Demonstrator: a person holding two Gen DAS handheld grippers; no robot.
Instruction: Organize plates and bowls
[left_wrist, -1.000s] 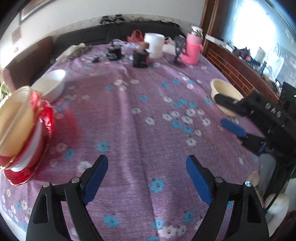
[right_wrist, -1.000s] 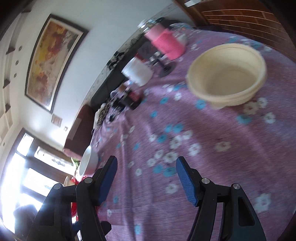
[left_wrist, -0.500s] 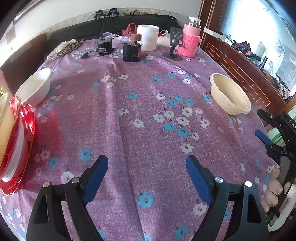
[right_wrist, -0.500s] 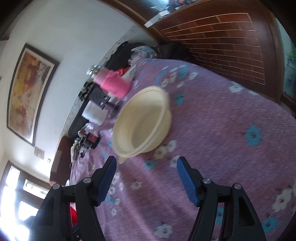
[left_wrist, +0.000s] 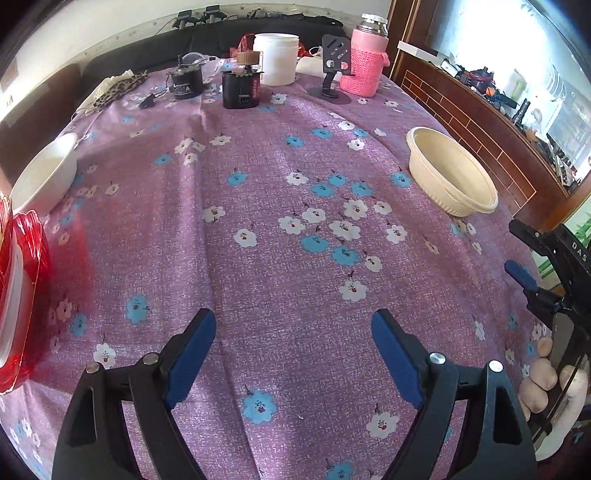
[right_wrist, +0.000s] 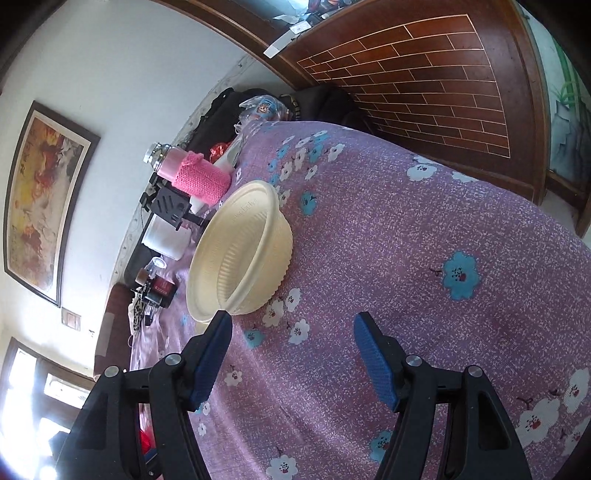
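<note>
At far left I see a red plate (left_wrist: 22, 295) stacked with white ware at the table's edge, and just beyond it a white bowl (left_wrist: 44, 173) on the purple cloth (left_wrist: 277, 258). My left gripper (left_wrist: 293, 354) hangs over bare cloth, jaws wide apart, nothing between them. Across the back stand a black box (left_wrist: 241, 90), a white tub (left_wrist: 275, 59) and a pink flask (left_wrist: 364, 61). At right the cream bowl (right_wrist: 240, 254) sits upright near the table's edge. My right gripper (right_wrist: 291, 354) points at it, jaws parted and empty, its left pad just short of the rim.
</note>
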